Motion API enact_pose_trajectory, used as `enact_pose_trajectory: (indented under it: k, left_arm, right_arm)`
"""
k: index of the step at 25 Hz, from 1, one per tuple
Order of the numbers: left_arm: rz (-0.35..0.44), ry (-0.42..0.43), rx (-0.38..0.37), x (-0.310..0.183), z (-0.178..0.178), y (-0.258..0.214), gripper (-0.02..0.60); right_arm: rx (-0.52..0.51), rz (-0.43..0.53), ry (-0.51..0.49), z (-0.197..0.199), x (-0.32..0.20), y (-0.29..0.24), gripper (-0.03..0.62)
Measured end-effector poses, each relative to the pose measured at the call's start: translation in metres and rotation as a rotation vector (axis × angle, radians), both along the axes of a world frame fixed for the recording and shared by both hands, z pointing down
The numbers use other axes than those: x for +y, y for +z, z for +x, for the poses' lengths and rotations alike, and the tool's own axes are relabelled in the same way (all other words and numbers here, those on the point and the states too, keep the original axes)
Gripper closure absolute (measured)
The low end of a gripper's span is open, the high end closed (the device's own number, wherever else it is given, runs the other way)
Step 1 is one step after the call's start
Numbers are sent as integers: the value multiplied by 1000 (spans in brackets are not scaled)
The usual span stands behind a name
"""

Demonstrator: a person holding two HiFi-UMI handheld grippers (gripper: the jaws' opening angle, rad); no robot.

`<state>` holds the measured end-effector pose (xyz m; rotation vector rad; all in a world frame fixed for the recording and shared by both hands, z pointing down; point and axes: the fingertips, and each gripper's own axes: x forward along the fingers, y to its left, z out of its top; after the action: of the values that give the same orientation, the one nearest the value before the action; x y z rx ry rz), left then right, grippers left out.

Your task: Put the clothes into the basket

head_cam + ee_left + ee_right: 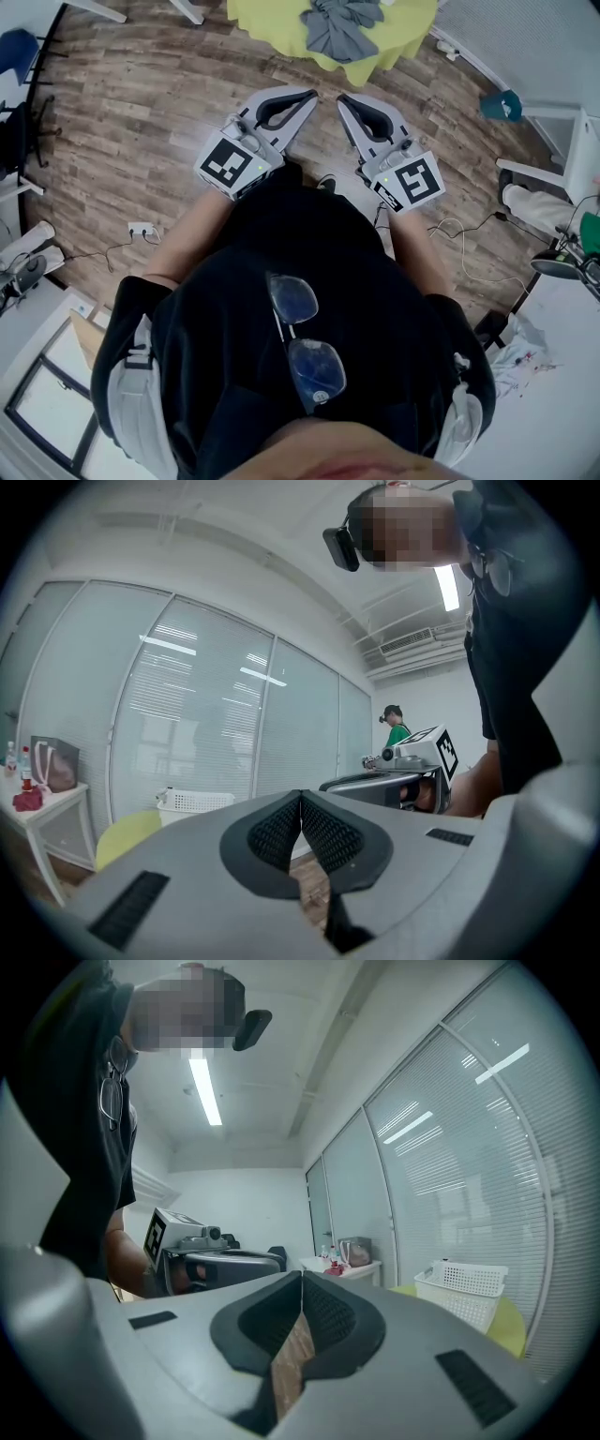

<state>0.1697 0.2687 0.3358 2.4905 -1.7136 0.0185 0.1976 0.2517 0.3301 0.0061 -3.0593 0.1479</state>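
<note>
A heap of grey clothes lies on a round yellow-green table at the top of the head view. Both grippers are held side by side at chest height, short of the table and pointing toward it. My left gripper is shut with nothing in it; in its own view the ribbed pads meet. My right gripper is likewise shut and empty. A white slotted basket stands on the yellow table, also seen as the basket in the left gripper view. The head view does not show the basket.
Wood floor lies between me and the table. A power strip and cables lie on the floor. A white side table holds small items. A person in green stands far off. Glass partition walls stand behind the table.
</note>
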Motion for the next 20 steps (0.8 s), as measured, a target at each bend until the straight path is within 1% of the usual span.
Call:
enact_pose_trajectory:
  k: [5, 12, 16, 20]
  left_arm:
    - [18, 10, 24, -10, -34, -2, 571]
    - [3, 71, 3, -14, -73, 5, 571]
    - [2, 85, -2, -11, -89, 5, 571]
    - [3, 82, -1, -12, -103, 5, 571]
  right_arm:
    - [11, -1, 22, -34, -8, 1, 569]
    - [14, -8, 58, -76, -13, 4, 569]
    - [13, -7, 74, -92, -10, 4, 569]
    - [12, -9, 86, -101, -10, 4, 569]
